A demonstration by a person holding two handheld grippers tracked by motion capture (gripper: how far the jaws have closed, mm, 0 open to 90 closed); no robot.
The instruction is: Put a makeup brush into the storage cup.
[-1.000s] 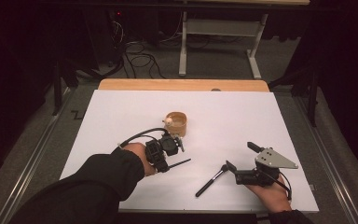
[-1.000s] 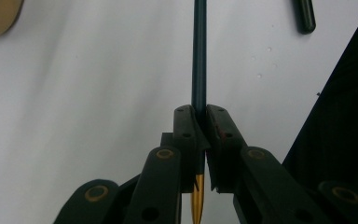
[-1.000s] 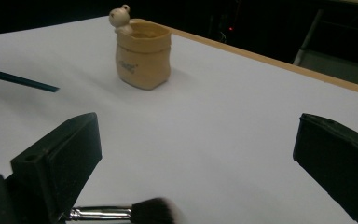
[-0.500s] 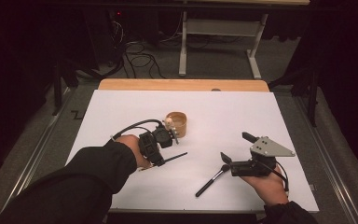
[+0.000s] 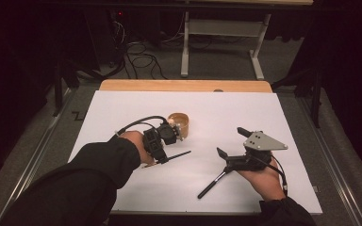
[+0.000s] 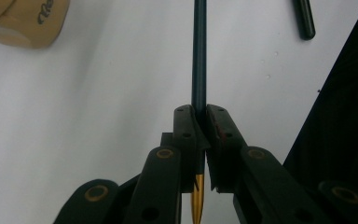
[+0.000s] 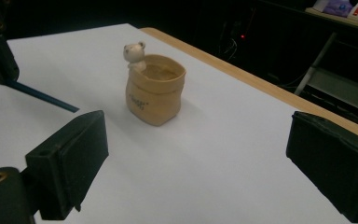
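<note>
My left gripper [image 5: 166, 157] is shut on a dark blue pen [image 6: 199, 60] with a gold tip; the shaft sticks out past the jaws toward the right. Just behind that hand stands a tan sack-shaped pot [image 5: 179, 123] with a small bear figure on its rim [image 7: 154, 91]. A black pen [image 5: 212, 183] lies on the white sheet, below and to the left of my right gripper [image 5: 231, 140]. In the right gripper view the right gripper [image 7: 200, 149] is wide open and faces the pot; its jaws have just been closing slightly, with nothing between them.
A white sheet [image 5: 122, 103] covers the table, with a wooden edge [image 5: 184, 85] along the far side. Beyond it are a metal table frame [image 5: 221, 42] and cables [image 5: 141, 59] on the floor. The black pen's end [image 6: 304, 18] is at the top of the left gripper view.
My right gripper has lifted up and away from the black pen, which stays where it lay. The left hand with the blue pen has barely shifted.
</note>
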